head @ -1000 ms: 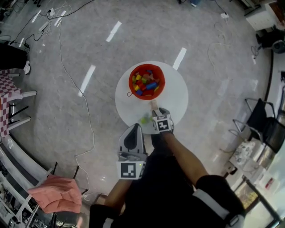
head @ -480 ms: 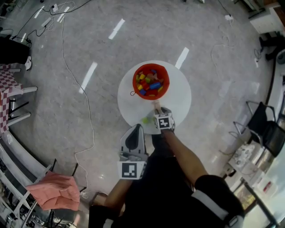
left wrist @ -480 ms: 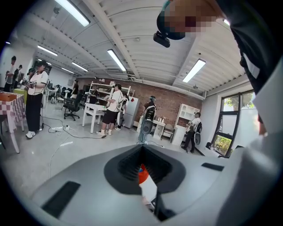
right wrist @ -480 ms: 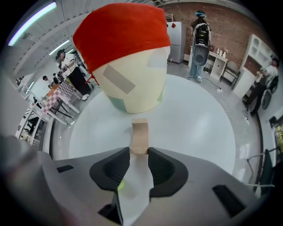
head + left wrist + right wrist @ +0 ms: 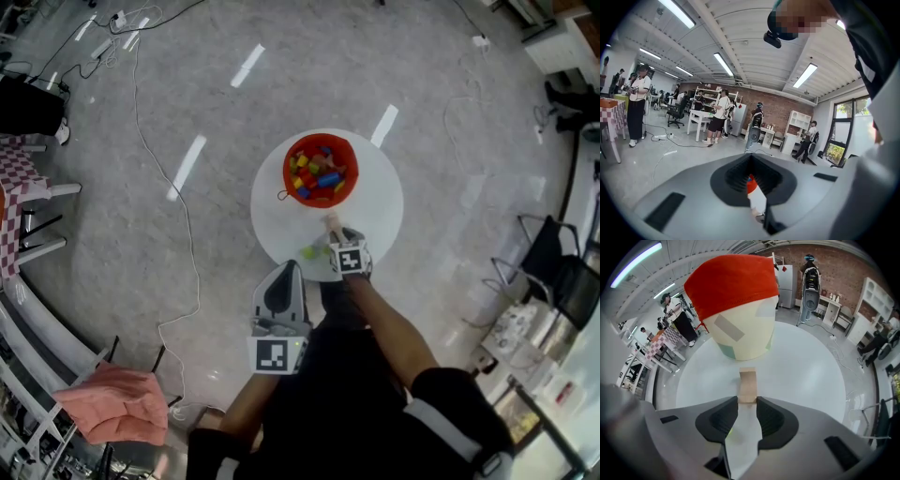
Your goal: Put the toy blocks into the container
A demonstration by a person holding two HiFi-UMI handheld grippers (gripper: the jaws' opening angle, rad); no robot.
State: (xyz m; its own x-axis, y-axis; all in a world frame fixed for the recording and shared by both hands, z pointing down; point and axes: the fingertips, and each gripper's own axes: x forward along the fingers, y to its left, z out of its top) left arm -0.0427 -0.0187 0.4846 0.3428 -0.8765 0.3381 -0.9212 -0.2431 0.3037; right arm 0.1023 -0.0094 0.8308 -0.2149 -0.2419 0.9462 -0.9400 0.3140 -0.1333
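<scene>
A red-rimmed container [image 5: 286, 170] holding several coloured blocks stands on the round white table [image 5: 371, 212]. In front of it lies a tan wooden block [image 5: 331, 223], with a small green block [image 5: 307, 251] to its left. My right gripper [image 5: 334, 235] points steeply down at the tan block. In the right gripper view the tan block [image 5: 747, 383] has its near end between the jaw tips of the right gripper [image 5: 747, 399]; the jaws have just been closing and both tips touch it. The container [image 5: 745, 338] rises behind. My left gripper [image 5: 286, 271] hangs shut off the table's near edge, holding nothing.
Cables [image 5: 178, 234] trail over the grey floor left of the table. A chair with pink cloth [image 5: 112, 417] stands at lower left, black chairs [image 5: 553, 272] at right. In the left gripper view people and desks [image 5: 717, 117] fill the room beyond.
Very little differs. My right gripper stays at the tan block near the table's front, and my left gripper keeps still beside the table.
</scene>
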